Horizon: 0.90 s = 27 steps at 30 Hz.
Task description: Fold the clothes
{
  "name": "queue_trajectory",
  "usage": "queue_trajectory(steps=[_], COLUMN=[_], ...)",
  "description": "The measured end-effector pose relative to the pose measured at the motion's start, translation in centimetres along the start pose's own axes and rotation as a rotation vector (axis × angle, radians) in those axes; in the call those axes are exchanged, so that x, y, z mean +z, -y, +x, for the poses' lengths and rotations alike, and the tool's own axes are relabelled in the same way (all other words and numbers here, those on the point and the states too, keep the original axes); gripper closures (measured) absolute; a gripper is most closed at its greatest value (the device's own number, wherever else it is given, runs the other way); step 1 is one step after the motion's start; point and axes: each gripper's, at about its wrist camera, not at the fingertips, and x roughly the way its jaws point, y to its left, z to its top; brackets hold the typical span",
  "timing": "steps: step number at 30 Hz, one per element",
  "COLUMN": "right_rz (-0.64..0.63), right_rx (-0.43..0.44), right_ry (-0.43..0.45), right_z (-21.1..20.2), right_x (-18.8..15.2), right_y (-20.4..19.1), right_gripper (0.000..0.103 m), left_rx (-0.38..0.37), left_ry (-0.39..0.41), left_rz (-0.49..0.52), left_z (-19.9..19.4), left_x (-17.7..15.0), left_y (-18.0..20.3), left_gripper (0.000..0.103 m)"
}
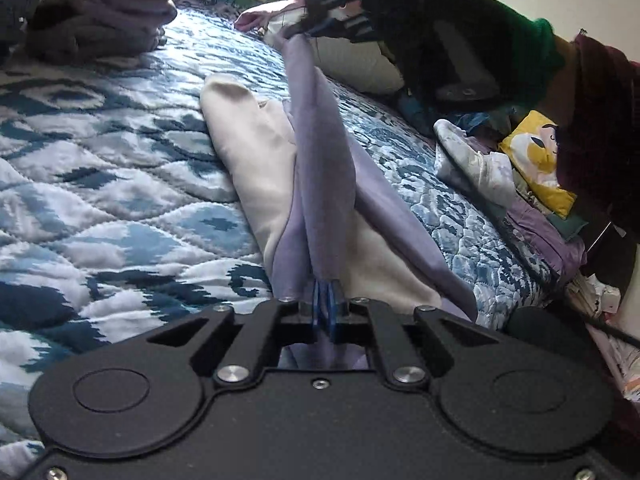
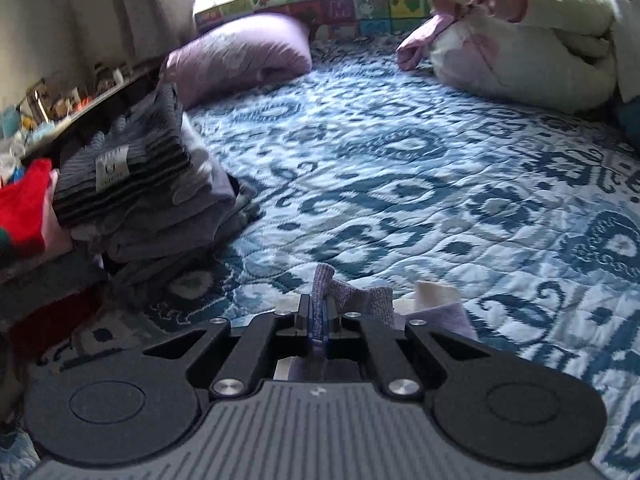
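Observation:
A lavender and cream garment (image 1: 320, 184) stretches in a long band above the blue patterned quilt (image 1: 100, 184). My left gripper (image 1: 326, 294) is shut on its near end, the cloth pinched between the blue pads. At the far end the right gripper (image 1: 316, 26) grips the same garment, with a hand (image 1: 272, 12) behind it. In the right wrist view my right gripper (image 2: 318, 312) is shut on a lavender edge of the garment (image 2: 352, 294), and a cream fold shows beside it.
A stack of folded grey and striped clothes (image 2: 132, 184) sits left on the quilt (image 2: 400, 184), red cloth (image 2: 22, 208) beside it. A lilac pillow (image 2: 240, 48) and a cream and pink bundle (image 2: 520, 40) lie at the far end. More unfolded clothes (image 1: 520, 168) pile at the quilt's right edge.

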Motion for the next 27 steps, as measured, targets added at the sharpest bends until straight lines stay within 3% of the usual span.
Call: queue_trajectory(steps=[6, 18, 27], right_rz=[-0.073, -0.118, -0.154], right_rx=[-0.009, -0.036, -0.043], right_ry=[-0.043, -0.119, -0.152], right_z=[3.3, 8.4, 10.1], right_x=[-0.1, -0.7, -0.8], right_y=[-2.5, -3.9, -4.7], right_gripper=[0.097, 0.097, 0.097], left_rx=[-0.029, -0.103, -0.108], left_ry=[-0.008, -0.007, -0.044], left_rz=[-0.049, -0.285, -0.305], left_z=[-0.1, -0.3, 0.6], left_x=[0.1, 0.4, 0.7], left_y=[-0.9, -4.5, -4.8], left_gripper=[0.100, 0.100, 0.100])
